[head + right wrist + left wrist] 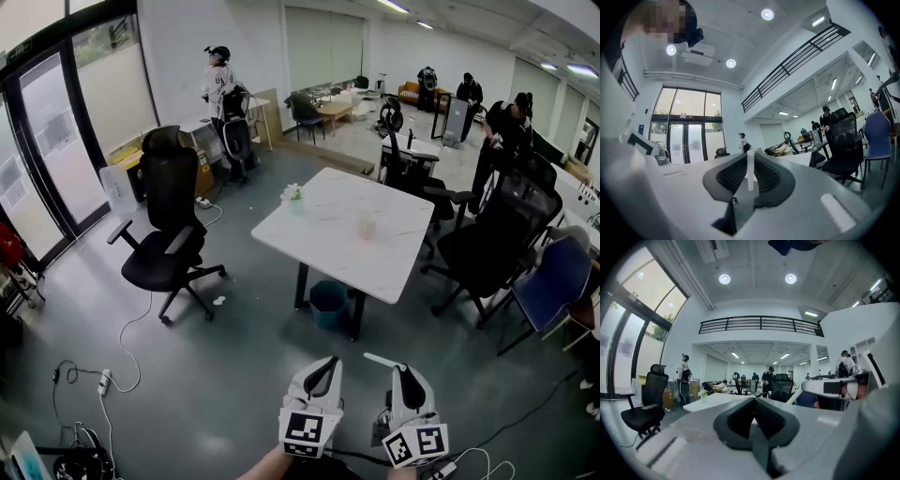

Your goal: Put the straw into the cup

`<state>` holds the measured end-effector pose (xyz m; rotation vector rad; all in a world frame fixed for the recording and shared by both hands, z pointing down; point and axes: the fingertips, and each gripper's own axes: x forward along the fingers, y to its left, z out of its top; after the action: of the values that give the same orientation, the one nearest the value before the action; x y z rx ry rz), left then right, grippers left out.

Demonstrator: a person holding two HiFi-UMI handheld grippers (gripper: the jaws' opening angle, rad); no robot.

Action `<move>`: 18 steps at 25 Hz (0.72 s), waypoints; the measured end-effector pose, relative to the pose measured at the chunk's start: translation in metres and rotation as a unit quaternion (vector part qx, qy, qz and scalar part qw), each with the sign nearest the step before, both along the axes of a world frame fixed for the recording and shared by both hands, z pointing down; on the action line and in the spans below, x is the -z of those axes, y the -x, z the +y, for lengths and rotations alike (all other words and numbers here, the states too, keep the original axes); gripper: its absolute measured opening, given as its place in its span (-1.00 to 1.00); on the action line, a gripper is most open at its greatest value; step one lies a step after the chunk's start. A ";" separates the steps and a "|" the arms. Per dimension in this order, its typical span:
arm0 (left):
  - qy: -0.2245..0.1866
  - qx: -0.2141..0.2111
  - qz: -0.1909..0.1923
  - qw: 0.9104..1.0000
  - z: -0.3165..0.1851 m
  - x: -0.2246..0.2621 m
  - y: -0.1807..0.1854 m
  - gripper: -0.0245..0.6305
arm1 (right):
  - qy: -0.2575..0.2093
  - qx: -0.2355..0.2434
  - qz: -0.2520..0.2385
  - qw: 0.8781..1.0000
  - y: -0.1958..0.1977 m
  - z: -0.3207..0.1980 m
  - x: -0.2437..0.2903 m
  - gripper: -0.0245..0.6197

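Note:
A white table (323,239) stands a few steps ahead, and a pale pink cup (366,227) stands upright on it. Both grippers hang side by side at the bottom of the head view, far short of the table and pointing towards it. My right gripper (403,368) (750,155) is shut on a thin white straw (382,359) (750,171). In the head view the straw sticks out to the left of the jaws. In the right gripper view it stands upright between the pads. My left gripper (330,362) (754,400) is shut, with nothing between its jaws.
A small potted plant (294,195) sits at the table's far left corner. A teal bin (328,302) is under the table. A black office chair (169,225) stands to the left, more chairs (497,234) to the right. Cables (103,380) lie on the floor. People stand in the background.

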<state>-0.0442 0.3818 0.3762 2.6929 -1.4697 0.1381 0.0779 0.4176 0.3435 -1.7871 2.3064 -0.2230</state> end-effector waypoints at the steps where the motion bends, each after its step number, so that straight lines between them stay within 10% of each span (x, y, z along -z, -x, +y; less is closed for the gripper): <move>1: 0.001 0.002 0.001 1.000 -0.008 -0.003 0.000 -0.92 | 0.000 0.002 0.001 1.000 0.000 -0.008 -0.002 -0.78; 18: 0.080 0.025 0.013 0.996 -0.225 -0.110 -0.010 -0.92 | 0.068 0.015 0.008 0.998 -0.016 -0.225 -0.094 -0.78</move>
<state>-0.0344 0.1567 0.4865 2.5201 -1.4516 0.2066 0.0939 0.1921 0.4373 -1.8221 2.3832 -0.3820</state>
